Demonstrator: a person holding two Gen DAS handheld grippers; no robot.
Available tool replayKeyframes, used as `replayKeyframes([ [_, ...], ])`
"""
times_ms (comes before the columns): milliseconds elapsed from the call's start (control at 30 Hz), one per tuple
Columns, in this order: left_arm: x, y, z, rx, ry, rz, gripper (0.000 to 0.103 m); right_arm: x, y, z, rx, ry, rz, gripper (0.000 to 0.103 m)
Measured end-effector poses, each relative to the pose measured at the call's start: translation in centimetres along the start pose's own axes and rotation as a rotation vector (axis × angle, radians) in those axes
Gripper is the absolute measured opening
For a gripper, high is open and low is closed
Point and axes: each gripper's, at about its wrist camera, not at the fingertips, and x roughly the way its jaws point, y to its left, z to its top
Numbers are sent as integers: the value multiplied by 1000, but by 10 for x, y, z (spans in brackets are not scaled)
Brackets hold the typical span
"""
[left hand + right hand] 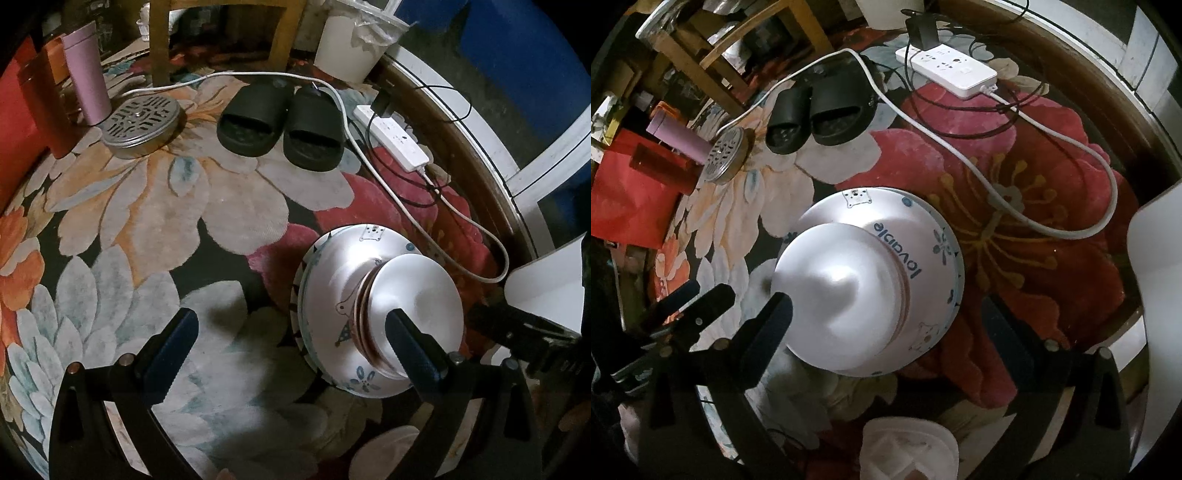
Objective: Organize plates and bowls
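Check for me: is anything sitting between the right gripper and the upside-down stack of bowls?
Nothing visible. The right gripper is open with the inverted bowl stack right at its fingers; one finger already meets the top bowl's edge. Slippers and power strip lie well beyond.

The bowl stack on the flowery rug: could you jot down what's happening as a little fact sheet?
stack: plain white bowl upside down on a larger upturned patterned bowl marked "lovable"
surface: floral rug
left gripper: open, one finger beside the stack
right gripper: open, straddling the stack
nearby: black slippers, white power strip, pink tumbler, metal grate tin
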Motion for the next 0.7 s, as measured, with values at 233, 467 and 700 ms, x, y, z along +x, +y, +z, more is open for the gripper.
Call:
replayKeyframes([
  [233, -4, 4, -3, 0, -11, -2, 99, 4, 13, -9, -21, -2, -5, 102],
  [467, -7, 4, -6, 12, -9, 38, 99, 0, 26, -13, -58, -36, -22, 101],
  [700, -11, 8, -10, -3, 7, 84, 100, 0, 37, -19, -88, -40, -13, 100],
])
